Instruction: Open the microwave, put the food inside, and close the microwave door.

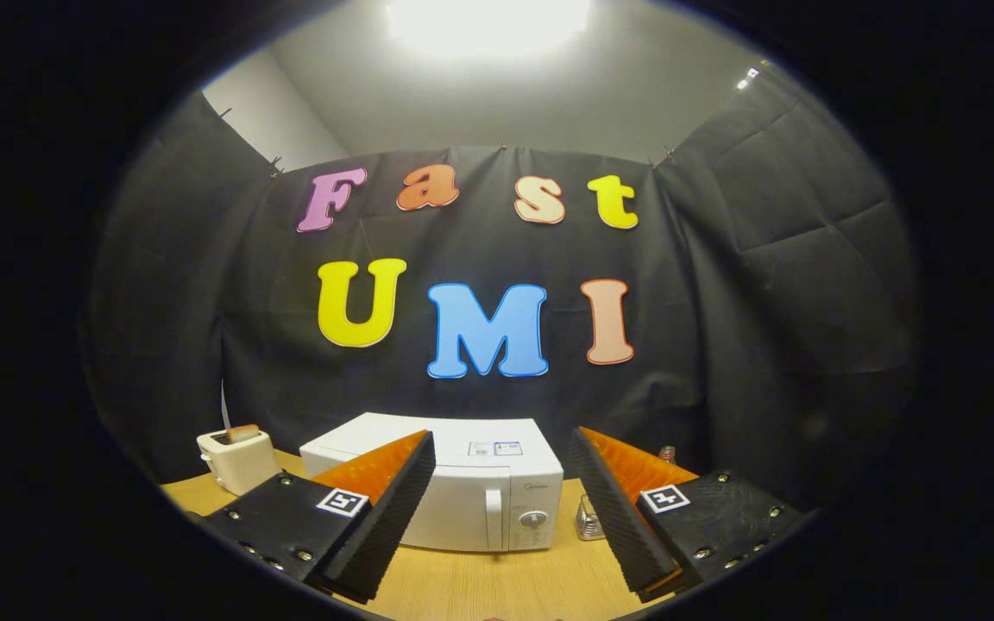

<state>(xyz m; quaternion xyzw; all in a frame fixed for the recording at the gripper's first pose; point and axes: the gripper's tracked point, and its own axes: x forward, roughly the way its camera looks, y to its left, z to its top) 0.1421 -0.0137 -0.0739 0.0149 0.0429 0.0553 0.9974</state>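
The gripper [501,509] is spread wide, its two fingers well apart with nothing between them and nothing touching either one. It hangs above the near part of the wooden desk [480,586], pointed toward the far side of the booth.

Beyond the fingers, seen through the gap between them, stands a white microwave [471,496] on the desk, backed against the black cloth wall. Its door is closed, with a vertical handle [492,517] at the door's right edge and a round knob [533,519] on the control panel just right of the handle. What lies inside cannot be told from here.

To the far left, beside the microwave but apart from it, sits a cream-coloured toaster [236,459] with a slice of toast [242,432] sticking up out of its slot. To the right of the microwave, partly hidden behind the right finger, is a small clear container [588,522], and farther back a bottle top [667,452] shows above that finger; their contents are too small to make out.
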